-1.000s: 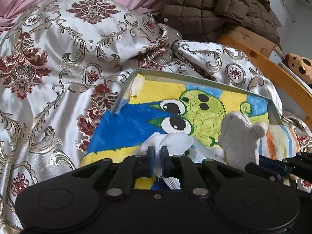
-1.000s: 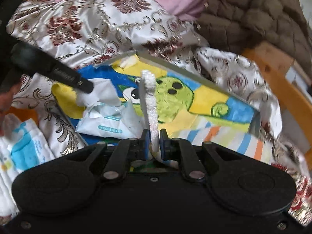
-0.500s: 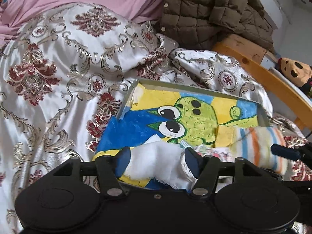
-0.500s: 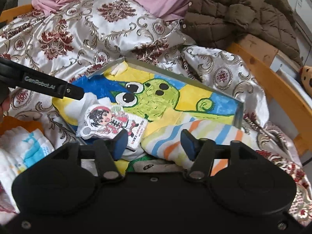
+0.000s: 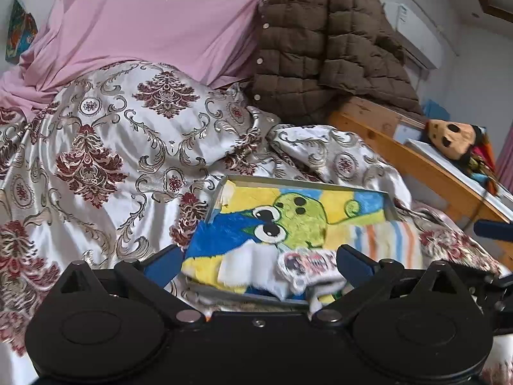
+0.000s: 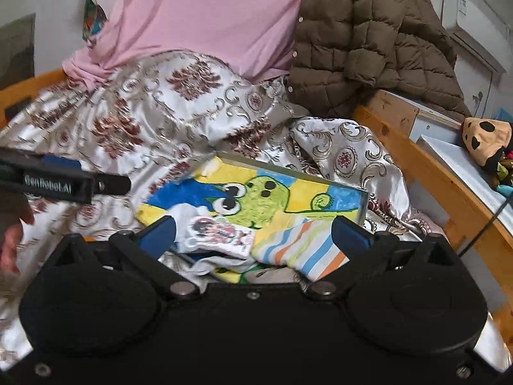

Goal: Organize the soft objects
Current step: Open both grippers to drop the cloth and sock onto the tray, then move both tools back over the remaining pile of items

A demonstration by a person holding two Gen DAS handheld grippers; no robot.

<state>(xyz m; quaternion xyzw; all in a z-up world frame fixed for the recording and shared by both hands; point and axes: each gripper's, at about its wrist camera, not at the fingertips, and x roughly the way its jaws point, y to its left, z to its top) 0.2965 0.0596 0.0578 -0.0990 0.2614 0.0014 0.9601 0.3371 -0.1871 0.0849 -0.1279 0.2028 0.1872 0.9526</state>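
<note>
Bed: one, its patterned satin quilt (image 5: 134,147) fills the left and middle of both views; a wooden bed rail (image 6: 426,173) runs down the right side.
Pink sheet: one (image 5: 154,22), upper left to centre in both views.
Brown padded jacket: one (image 6: 362,38), upper right, heaped over the rail's far end.
Tray: one (image 5: 307,186), shallow, with a painted green cartoon face, lying on the quilt at centre (this is where the soft things are).
Soft things in the tray: three that I can count, a striped cloth (image 6: 301,247) at its near right corner, a white cloth (image 5: 243,263) at its near left, and a small printed packet (image 6: 221,234) lying on the white cloth.
Plush toy: one (image 5: 452,138), tan with dark spots, on a ledge past the rail at the right edge.
Left gripper (image 5: 256,263): fingers wide and opening, nothing pressed between them.
Right gripper (image 6: 253,231): fingers wide and opening, likewise gripping nothing.
Only in the right wrist view: the left gripper's printed finger at the left edge, and part of a hand (image 6: 12,234) below it.
Only in the left wrist view: a blue fingertip (image 5: 493,229) of the right gripper at the right edge.
</note>
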